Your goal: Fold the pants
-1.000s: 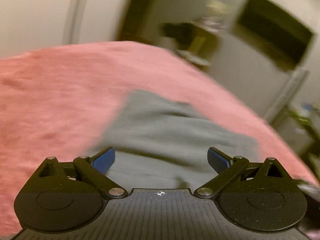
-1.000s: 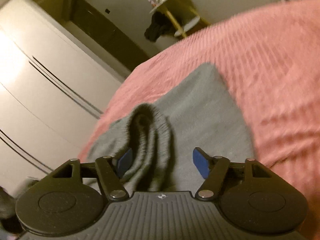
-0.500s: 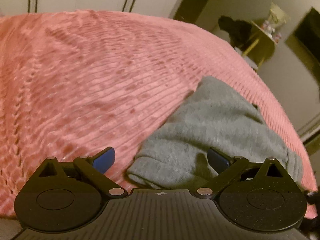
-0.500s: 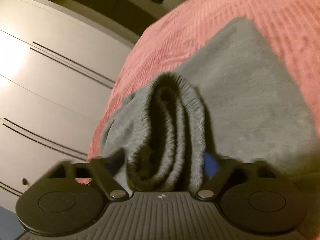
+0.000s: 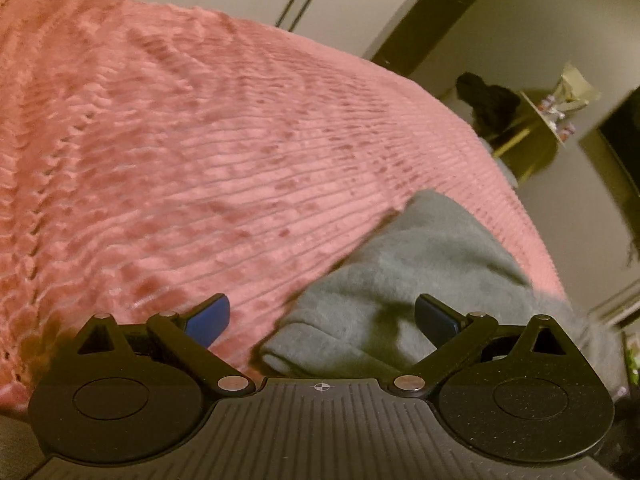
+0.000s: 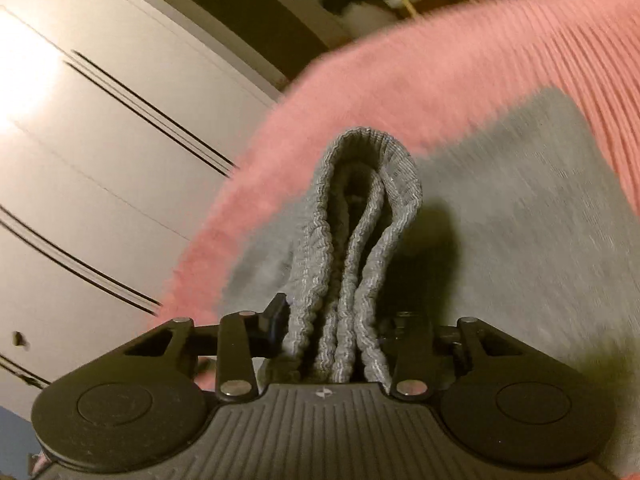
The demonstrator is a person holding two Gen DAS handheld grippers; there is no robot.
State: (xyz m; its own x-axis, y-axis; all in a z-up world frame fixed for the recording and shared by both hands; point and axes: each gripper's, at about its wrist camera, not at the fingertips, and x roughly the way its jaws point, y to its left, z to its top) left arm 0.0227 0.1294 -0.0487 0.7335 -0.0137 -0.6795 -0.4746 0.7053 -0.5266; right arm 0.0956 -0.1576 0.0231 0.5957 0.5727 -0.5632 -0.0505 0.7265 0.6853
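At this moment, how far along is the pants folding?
Done: the grey pants already lie doubled on the pink bedspread. In hand: the right gripper pinches the ribbed waistband; the left gripper is open, empty. Left: the final fold.

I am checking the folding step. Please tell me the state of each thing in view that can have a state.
Left gripper: open, holding nothing, a folded corner of the pants between its fingers.
Right gripper: shut on the bunched ribbed waistband.
Grey pants: folded, lying on the pink blanket, waistband raised.
White wardrobe doors: closed.
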